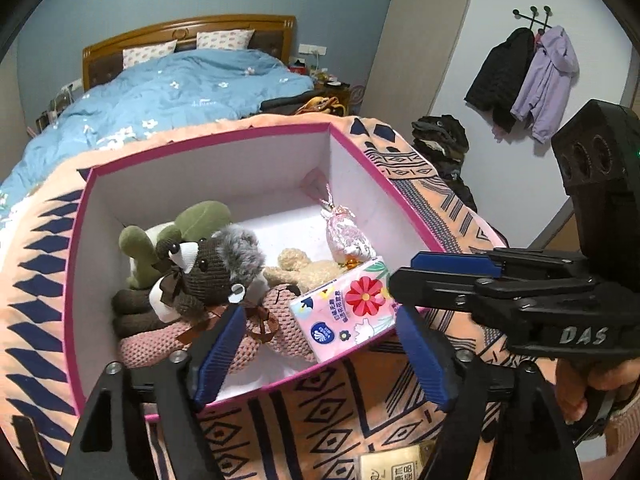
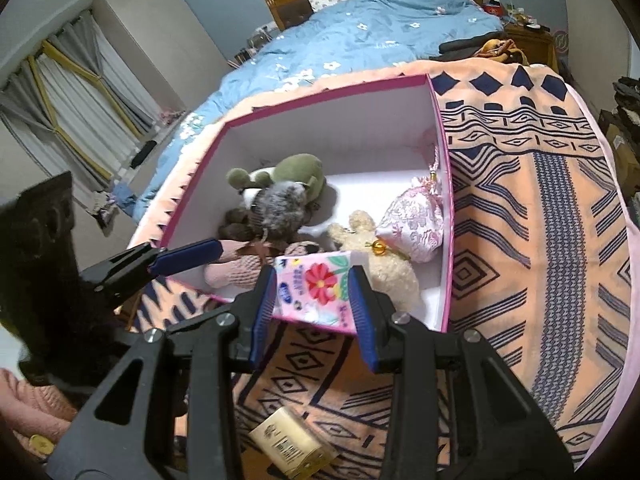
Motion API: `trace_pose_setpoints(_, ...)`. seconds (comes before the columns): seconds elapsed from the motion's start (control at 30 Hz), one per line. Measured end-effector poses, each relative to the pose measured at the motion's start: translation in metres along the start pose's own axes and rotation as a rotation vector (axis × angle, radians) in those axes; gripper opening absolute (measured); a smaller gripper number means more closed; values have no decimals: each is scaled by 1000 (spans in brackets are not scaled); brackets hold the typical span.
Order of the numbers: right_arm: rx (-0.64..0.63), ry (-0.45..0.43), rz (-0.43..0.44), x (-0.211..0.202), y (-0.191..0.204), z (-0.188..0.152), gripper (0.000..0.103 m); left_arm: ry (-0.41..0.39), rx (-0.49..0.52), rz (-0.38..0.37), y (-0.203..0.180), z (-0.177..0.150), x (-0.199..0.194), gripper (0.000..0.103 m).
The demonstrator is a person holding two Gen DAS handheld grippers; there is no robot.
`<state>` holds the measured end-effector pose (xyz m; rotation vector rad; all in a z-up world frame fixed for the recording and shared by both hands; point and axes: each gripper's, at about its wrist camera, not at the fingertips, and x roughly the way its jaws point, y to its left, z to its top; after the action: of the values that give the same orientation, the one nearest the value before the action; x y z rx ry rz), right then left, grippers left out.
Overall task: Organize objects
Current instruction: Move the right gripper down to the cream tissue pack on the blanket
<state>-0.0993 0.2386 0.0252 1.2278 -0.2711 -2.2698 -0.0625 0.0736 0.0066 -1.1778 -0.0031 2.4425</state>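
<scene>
Over the pink box [image 2: 447,216] | right gripper [image 2: 316,300] clamps tissue pack [image 2: 316,292] | left gripper [image 1: 320,344] jaws wide apart, empty.

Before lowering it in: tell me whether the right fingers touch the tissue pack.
Touching. The right wrist view shows both blue fingers pressed against the tissue pack sides.

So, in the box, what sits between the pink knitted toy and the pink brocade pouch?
The cream plush toy lies between the pink knitted toy and the brocade pouch, clearest in the right wrist view. The tissue pack held by the right gripper partly covers it.
</scene>
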Motion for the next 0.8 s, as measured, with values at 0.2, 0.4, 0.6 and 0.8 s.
trace_pose_setpoints(0.2, 1, -4, 73, -22, 0, -14, 45, -9, 21, 10, -3, -4, -8, 87)
trace_pose_setpoints(0.4, -10, 67, 85, -20, -1, -45, 58, -40, 50, -14, -8, -17, -24, 102)
trace_pose_setpoints(0.6, 52, 216, 77, 9, -13, -88, 58, 12, 117, -53, -18, -41, -27, 102)
trace_pose_setpoints(0.8, 125, 315, 69, 28, -23, -121, 58, 147, 136, -57, -20, -73, -2, 99)
